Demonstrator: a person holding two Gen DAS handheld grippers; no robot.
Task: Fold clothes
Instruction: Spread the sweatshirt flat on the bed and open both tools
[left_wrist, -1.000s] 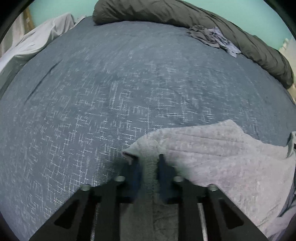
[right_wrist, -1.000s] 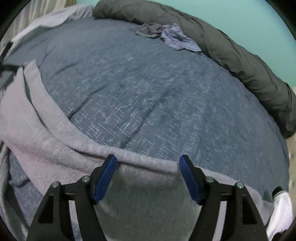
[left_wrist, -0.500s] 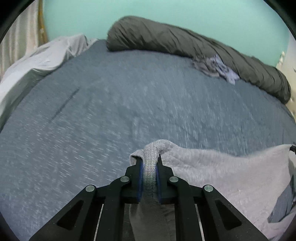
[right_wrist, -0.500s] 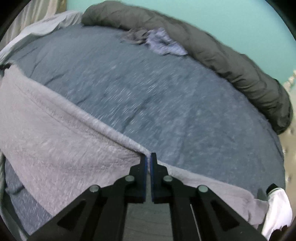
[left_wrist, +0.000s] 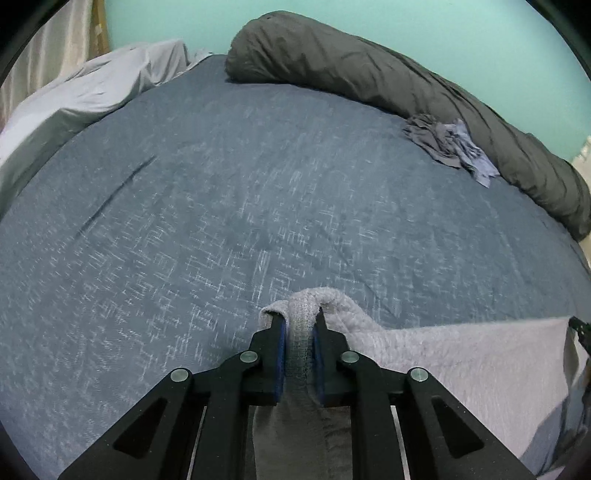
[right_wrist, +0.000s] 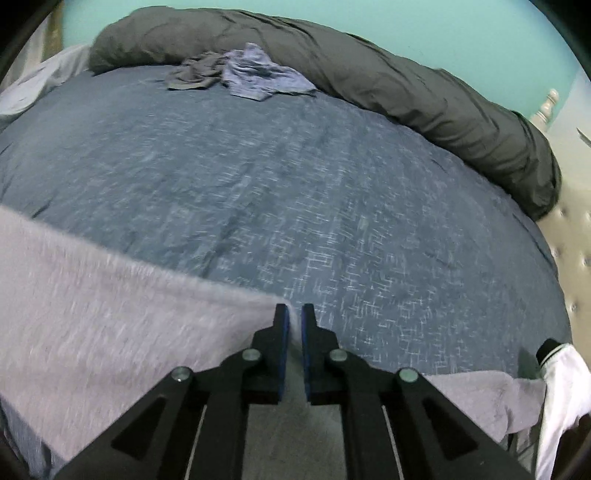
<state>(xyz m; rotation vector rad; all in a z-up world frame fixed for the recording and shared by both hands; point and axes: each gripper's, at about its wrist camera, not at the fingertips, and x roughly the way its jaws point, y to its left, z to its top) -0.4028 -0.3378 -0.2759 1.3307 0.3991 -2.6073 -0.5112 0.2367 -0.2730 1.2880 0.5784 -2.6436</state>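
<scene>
Garment: your grey sweater hangs stretched between both grippers, lifted over the near edge of the bed.
Left gripper: you have it pinching a bunched, ribbed edge of the sweater.
Right gripper: yours is pressed together on a thin edge of the cloth.
Beyond: crumpled clothes lie against the rolled dark duvet at the far side.
</scene>
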